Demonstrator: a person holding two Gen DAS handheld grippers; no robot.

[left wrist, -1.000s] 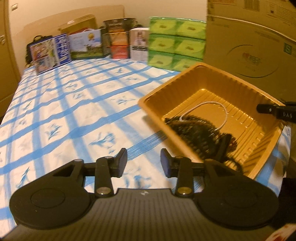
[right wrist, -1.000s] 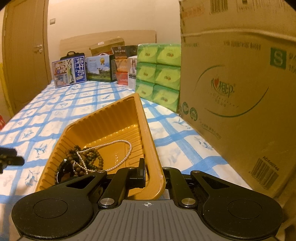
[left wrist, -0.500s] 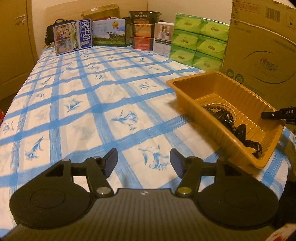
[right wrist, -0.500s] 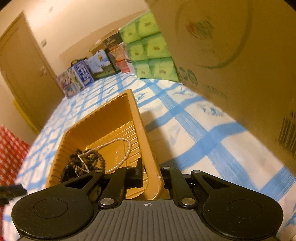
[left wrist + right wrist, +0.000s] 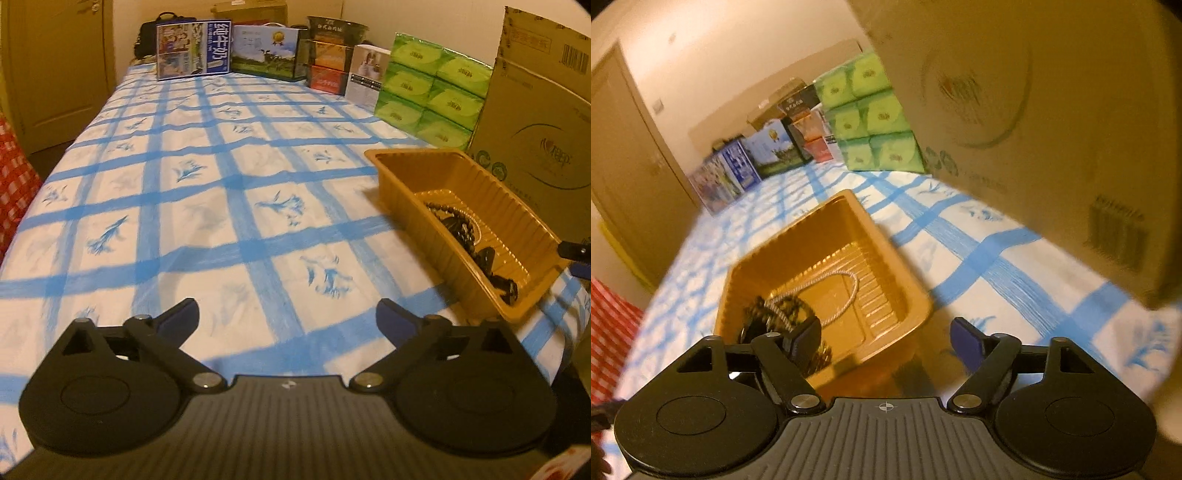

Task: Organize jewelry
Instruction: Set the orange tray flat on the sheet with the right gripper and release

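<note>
A gold plastic tray (image 5: 413,162) sits on the blue-checked cloth at the right; it also shows in the right wrist view (image 5: 886,258). In it lie dark bead strands (image 5: 461,225) and a white pearl necklace (image 5: 849,291). My left gripper (image 5: 288,317) is open and empty over the cloth, left of the tray. My right gripper (image 5: 886,339) is open and empty just above the tray's near end; its left finger overlaps the dark beads (image 5: 783,310) in the picture.
A large cardboard box (image 5: 535,140) stands right behind the tray, also in the right wrist view (image 5: 1034,110). Green tissue packs (image 5: 432,88) and several boxes (image 5: 266,51) line the far edge. A red checked cloth (image 5: 11,177) hangs at left.
My right gripper has opened and let go of the tray rim, then lifted and tilted. My left gripper has opened wider and drawn back to the left, away from the tray.
</note>
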